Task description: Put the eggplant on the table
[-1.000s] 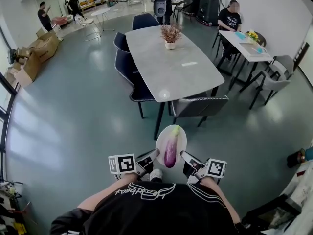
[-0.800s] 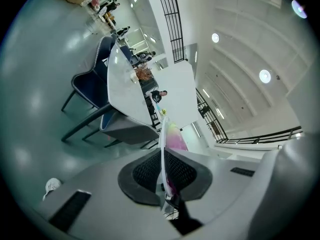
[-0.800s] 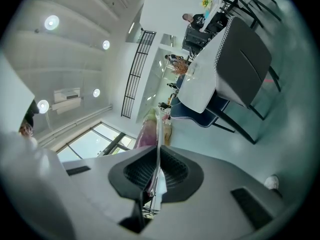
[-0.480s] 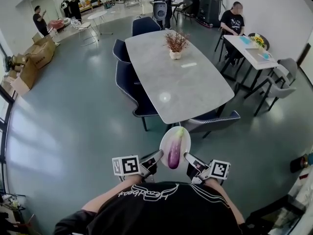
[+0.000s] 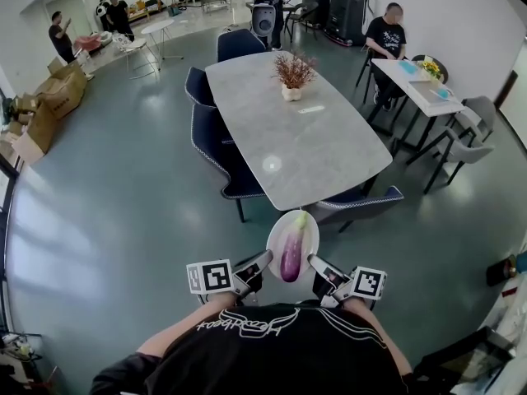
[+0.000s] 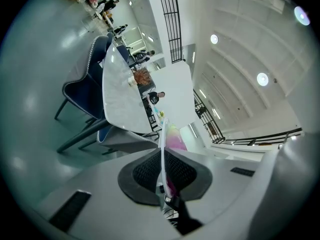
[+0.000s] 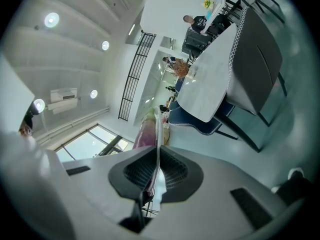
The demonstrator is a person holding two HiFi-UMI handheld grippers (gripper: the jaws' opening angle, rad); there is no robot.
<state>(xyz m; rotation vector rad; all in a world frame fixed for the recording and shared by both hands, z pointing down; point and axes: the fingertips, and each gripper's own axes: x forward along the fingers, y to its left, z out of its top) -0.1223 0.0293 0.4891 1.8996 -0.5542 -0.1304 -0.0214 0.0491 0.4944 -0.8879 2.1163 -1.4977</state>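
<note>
Shiny grey-green floor goes all around, and a long grey table (image 5: pixel 306 142) stands in front of me. Dark blue chairs (image 5: pixel 216 134) are lined up on its left side, and one more chair (image 5: pixel 359 201) sits at the near end. A little pot with a dry plant (image 5: pixel 292 74) stands on the far half of the table top.

I hold a white plate (image 5: pixel 310 230) up in the air, close to my body and just short of the near end of the table. My left gripper (image 5: pixel 252 271) pinches the left edge of the plate and my right gripper (image 5: pixel 324 273) pinches the right edge. Both sets of jaws are squeezed tight on the thin rim, with the dark pads (image 6: pixel 145 170) pressed on each side of it.

The eggplant (image 5: pixel 291 254) lies on the plate, between my two grippers. It is long and purple, with a pale green end that points toward the table. It is not on the table.

Off to the right a person (image 5: pixel 384 35) in a black top sits at a small white desk (image 5: pixel 416 81).
</note>
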